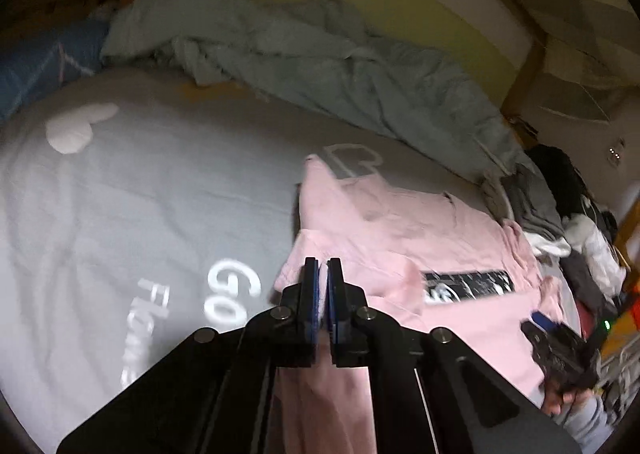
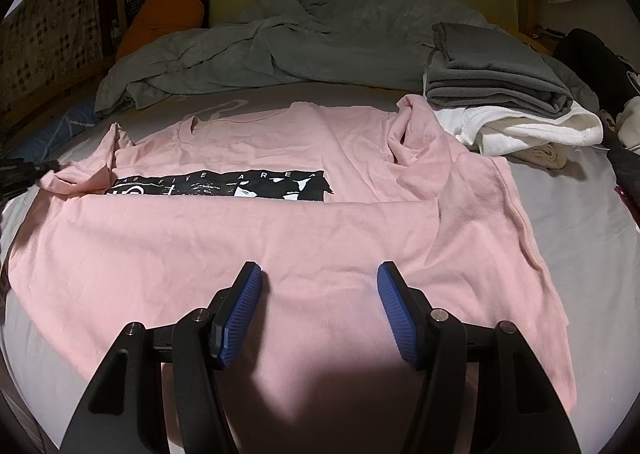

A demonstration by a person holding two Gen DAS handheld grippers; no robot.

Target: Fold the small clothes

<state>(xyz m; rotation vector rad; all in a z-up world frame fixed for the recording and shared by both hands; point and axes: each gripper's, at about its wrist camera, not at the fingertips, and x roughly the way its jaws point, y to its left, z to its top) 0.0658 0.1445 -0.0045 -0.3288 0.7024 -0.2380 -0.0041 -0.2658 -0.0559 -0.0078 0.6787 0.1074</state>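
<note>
A pink T-shirt (image 2: 248,238) with a black-and-white print (image 2: 224,186) lies spread on the grey bedsheet (image 2: 580,214), its bottom part folded up over the print's lower edge. My right gripper (image 2: 319,286) is open and empty, low over the shirt's near part. My left gripper (image 1: 323,274) is shut on the pink T-shirt (image 1: 400,222) at its left sleeve edge, holding the fabric slightly lifted. In the left wrist view the right gripper (image 1: 560,342) shows at the far right. In the right wrist view the left gripper (image 2: 24,170) shows dark at the left edge by the sleeve.
A rumpled grey duvet (image 2: 320,38) lies across the back of the bed. A stack of folded grey and white clothes (image 2: 512,94) sits at the back right beside the shirt. An orange cushion (image 2: 164,18) leans at the back left. Dark clothes (image 1: 568,190) pile at the bed's right side.
</note>
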